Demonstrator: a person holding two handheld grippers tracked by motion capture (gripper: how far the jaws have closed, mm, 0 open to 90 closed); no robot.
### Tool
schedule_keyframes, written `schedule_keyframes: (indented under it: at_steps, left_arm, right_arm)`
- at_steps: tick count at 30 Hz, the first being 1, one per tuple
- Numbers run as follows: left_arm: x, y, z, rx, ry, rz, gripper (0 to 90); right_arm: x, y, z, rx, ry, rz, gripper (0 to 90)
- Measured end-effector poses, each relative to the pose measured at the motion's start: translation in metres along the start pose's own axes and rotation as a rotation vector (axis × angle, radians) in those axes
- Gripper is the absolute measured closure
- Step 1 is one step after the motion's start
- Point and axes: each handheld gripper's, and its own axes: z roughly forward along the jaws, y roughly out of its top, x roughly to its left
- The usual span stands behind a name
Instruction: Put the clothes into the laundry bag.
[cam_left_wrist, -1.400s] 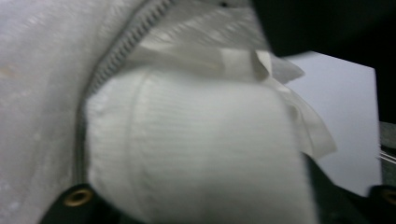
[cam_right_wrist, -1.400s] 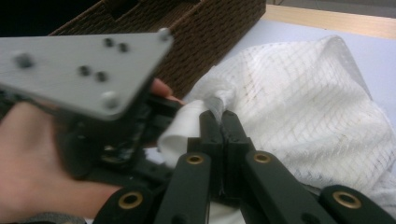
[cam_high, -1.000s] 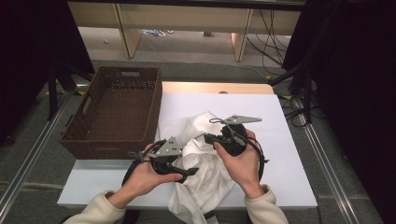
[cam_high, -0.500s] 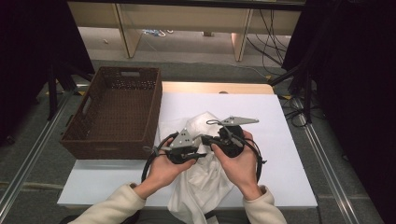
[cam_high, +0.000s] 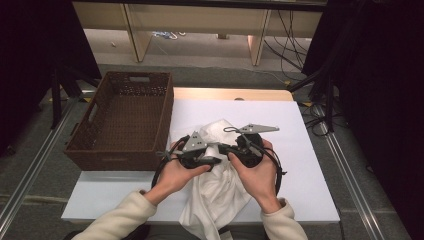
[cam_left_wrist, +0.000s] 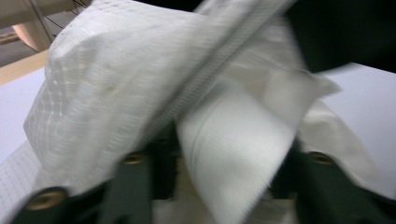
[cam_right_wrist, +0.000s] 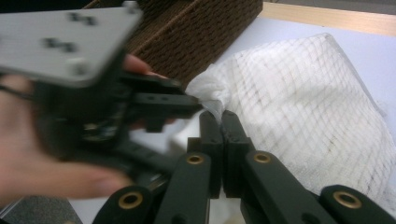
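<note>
Left tool (cam_high: 210, 160) now nearer right tool (cam_high: 226, 148), spread around cloth (cam_high: 220, 190); right pressed together on cloth.

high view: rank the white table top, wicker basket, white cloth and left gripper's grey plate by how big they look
1. white table top
2. wicker basket
3. white cloth, partly hidden by hands, so less sure
4. grey plate
</note>
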Motion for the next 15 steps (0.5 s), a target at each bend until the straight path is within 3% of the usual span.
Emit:
schedule_keyframes:
  at_steps: [2,3,5,6,8,9,11,13,14,15]
  left_arm:
    - [-0.006,-0.004,-0.014,0.031,-0.023,0.006,32.1]
    - [-0.008,-0.007,-0.019,0.034,-0.025,0.016,28.0]
    - [-0.013,-0.012,-0.031,0.056,-0.014,0.029,23.0]
    - [-0.013,-0.015,-0.035,0.065,-0.008,0.054,21.2]
    - [-0.016,-0.024,-0.038,0.085,0.0,0.03,18.8]
    - [-0.013,-0.029,-0.037,0.112,-0.013,0.055,17.5]
    - [-0.014,-0.043,-0.029,0.166,-0.03,0.006,15.5]
    - [-0.009,-0.053,-0.018,0.229,-0.045,0.037,15.1]
    - [-0.009,-0.058,-0.011,0.23,-0.043,0.007,15.2]
    - [-0.008,-0.059,-0.006,0.256,-0.048,0.031,15.0]
  right_arm:
    - [0.001,0.0,-0.002,0.016,-0.024,-0.003,90.0]
    - [0.001,0.0,-0.001,0.015,-0.012,0.002,90.0]
    - [0.001,0.0,0.0,0.006,-0.008,0.003,90.0]
    - [0.001,0.0,-0.001,0.008,-0.009,0.006,90.0]
    - [0.001,0.0,-0.001,0.014,-0.003,0.023,90.0]
    - [0.001,0.0,-0.001,0.014,-0.004,0.023,90.0]
    - [0.0,0.0,-0.001,0.007,-0.009,0.013,90.0]
    - [0.0,0.0,0.0,0.013,-0.006,0.018,90.0]
    - [0.0,0.0,0.0,0.018,0.001,0.022,90.0]
    - [0.0,0.0,0.001,0.021,-0.001,0.021,90.0]
